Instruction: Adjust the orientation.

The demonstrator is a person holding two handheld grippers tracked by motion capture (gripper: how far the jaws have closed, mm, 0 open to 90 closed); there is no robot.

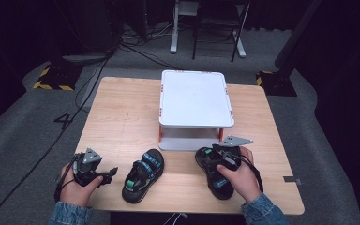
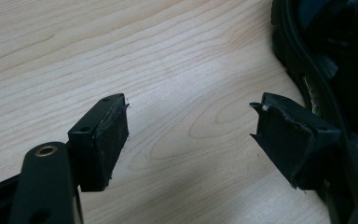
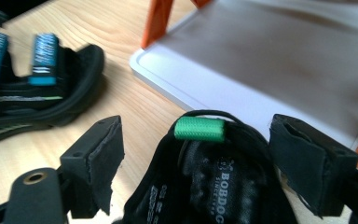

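Your right gripper (image 3: 193, 161) stands spread around the heel of the right sandal (image 3: 214, 182), pads clear of its sides, so the sandal lies free on the table (image 1: 122, 117) just in front of the white two-tier rack (image 1: 194, 101), heel toward the lower shelf (image 3: 279, 60). That placement probably readies it for sliding onto the shelf. Your left gripper (image 2: 191, 140) hangs spread over bare wood, gripping nothing, with the left sandal (image 1: 143, 175) just beside it, likely the next one to pick up.
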